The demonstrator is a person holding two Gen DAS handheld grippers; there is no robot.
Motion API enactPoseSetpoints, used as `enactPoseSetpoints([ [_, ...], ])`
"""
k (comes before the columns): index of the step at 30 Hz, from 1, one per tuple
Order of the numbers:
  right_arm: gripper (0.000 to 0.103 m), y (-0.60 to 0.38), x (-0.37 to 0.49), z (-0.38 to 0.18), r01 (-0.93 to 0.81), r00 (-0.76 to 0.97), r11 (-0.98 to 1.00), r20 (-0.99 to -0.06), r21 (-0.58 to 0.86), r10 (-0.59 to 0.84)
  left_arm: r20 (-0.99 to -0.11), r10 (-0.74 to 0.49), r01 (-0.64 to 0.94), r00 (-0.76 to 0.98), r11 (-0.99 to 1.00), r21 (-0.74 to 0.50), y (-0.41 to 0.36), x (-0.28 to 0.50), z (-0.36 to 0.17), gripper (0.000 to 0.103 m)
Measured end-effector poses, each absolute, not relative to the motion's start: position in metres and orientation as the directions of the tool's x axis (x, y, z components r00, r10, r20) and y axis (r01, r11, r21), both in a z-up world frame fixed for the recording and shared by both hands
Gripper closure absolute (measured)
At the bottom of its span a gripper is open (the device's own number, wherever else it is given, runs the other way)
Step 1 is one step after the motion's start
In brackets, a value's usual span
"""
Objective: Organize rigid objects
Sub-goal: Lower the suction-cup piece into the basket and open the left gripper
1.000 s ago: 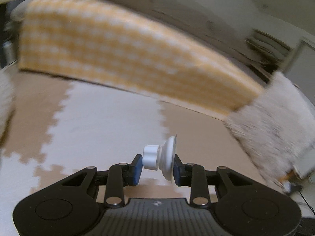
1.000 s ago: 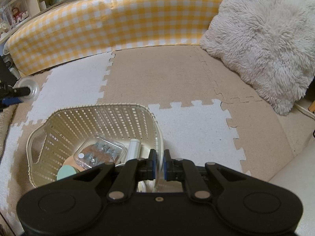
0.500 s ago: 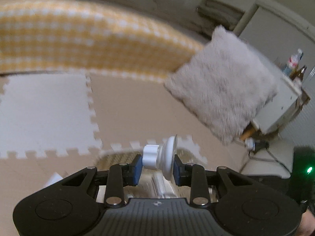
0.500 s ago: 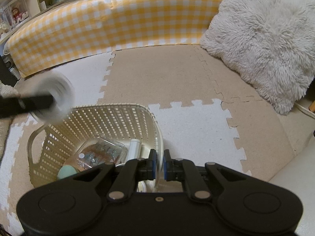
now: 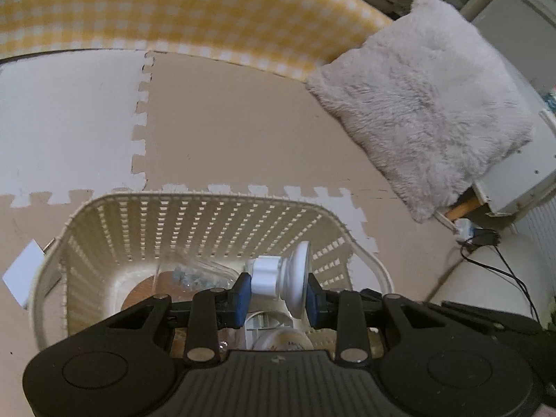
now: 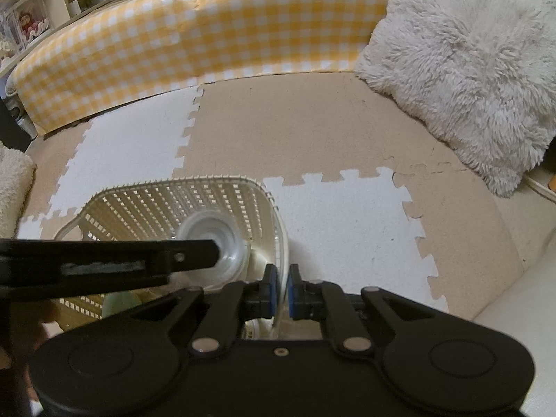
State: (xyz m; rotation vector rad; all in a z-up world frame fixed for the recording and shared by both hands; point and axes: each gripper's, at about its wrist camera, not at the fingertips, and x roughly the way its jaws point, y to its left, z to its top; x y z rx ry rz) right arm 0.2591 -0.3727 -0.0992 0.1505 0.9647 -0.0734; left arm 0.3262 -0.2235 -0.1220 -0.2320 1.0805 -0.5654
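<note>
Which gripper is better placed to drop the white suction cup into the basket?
Left. The left gripper already clamps the suction cup above the basket; the right gripper is pinching the basket's rim.

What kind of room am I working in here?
Most likely a home living or play room: interlocking foam floor mats, a yellow gingham padded barrier along the edge, and a fluffy white cushion on the floor.

A floor of interlocking foam mats (image 6: 312,132) in beige and white squares fills the room. Along the far side runs a low cushion covered in yellow-and-white gingham (image 6: 194,34). A shaggy pale pillow (image 6: 462,69) leans at the right. Shelves (image 6: 52,3) with small items stand at the far left. Lighting is dim and warm.
</note>
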Motion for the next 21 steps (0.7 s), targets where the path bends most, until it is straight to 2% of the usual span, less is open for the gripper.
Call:
enactPoseSetpoints([
  [6,0.097,-0.374,0.259,-0.099,0.134,0.568,0.985,-0.823,0.106,0.012,-0.788,-0.503,0.261,0.356,0.863,-0.433,-0.239,0.330,-0.129,0.069],
  [8,0.097,-0.375,0.259,-0.099,0.135,0.568,0.985,-0.823,0.112,0.015,-0.793,-0.495,0.234,0.355,0.869,-0.437,-0.242,0.331,-0.132,0.066],
  [10,0.097,-0.375,0.259,-0.099,0.135,0.569,0.984,-0.822,0.115,0.018,-0.795,-0.503,0.230,0.339,0.864,-0.449,-0.244,0.331,-0.134,0.058],
  [17,0.097,-0.376,0.259,-0.099,0.136,0.568,0.983,-0.823,0.122,0.023,-0.812,-0.478,0.242,0.336,0.877,-0.416,-0.239,0.327,-0.130,0.056],
  [21,0.097,-0.376,0.259,-0.099,0.138,0.568,0.982,-0.823,0.125,0.025,-0.817,-0.464,0.237,0.342,0.884,-0.403,-0.233,0.326,-0.128,0.051],
])
